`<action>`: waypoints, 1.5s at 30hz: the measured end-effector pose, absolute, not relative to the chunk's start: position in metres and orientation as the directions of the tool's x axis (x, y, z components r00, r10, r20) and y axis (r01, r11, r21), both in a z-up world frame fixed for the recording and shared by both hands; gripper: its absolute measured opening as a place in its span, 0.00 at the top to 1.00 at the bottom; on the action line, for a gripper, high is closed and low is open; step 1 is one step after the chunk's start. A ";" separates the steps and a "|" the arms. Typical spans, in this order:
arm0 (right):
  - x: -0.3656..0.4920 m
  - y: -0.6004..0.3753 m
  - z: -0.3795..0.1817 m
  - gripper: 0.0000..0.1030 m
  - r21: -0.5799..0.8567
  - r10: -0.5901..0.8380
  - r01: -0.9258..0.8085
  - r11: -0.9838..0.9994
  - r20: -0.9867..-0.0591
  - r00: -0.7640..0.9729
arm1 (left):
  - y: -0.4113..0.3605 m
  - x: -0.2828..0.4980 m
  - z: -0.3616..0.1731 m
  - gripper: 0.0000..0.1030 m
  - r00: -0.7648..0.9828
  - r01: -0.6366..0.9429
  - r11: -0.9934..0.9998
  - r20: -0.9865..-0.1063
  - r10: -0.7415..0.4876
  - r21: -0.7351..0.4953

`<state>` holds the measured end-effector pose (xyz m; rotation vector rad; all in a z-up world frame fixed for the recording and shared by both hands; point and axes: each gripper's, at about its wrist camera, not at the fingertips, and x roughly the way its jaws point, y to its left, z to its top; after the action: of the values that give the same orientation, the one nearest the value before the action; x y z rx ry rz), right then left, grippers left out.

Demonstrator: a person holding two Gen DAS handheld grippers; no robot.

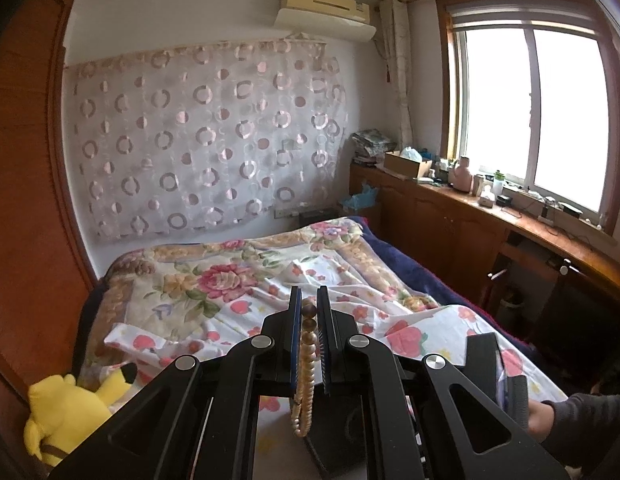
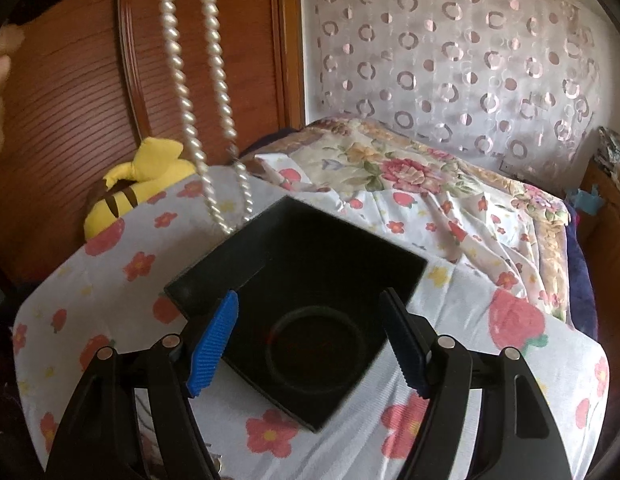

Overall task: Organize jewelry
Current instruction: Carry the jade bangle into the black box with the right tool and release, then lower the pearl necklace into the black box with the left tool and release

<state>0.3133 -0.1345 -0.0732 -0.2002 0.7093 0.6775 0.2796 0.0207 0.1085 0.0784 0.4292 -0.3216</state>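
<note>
A: Pearls? Where's the necklace [image 1: 306, 360] rn?

B: Clamped in the left gripper [image 1: 308, 300], fingers pinched tight on the strand. Rest dangles down, bottom loop hanging just over the far-left corner of the black box [image 2: 270, 264].

A: And the right gripper [image 2: 310, 312]?

B: Spread wide, nothing in it, straddling the box's near side. Box sits on the floral sheet [image 2: 489, 360], w/ a round ring insert [image 2: 317, 350] inside.
</note>
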 end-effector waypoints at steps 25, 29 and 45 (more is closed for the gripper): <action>0.284 -0.195 -0.061 0.27 0.095 0.487 -0.559 0.824 -0.623 0.612 | 0.003 0.337 0.014 0.93 0.760 0.310 0.950 -0.608 -0.232 0.025; 0.277 -0.194 -0.063 0.27 0.098 0.484 -0.554 0.827 -0.625 0.613 | 0.006 0.331 -0.001 0.79 0.753 0.308 0.951 -0.618 -0.227 0.026; 0.190 -0.199 -0.077 0.27 0.123 0.483 -0.542 0.832 -0.641 0.596 | 0.033 0.200 -0.048 0.31 0.761 0.250 0.967 -0.608 -0.225 -0.046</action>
<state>0.1905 -0.1988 -0.0774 -0.0878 0.7173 0.5959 0.1999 0.0328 -0.0482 0.0388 0.6569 -0.2584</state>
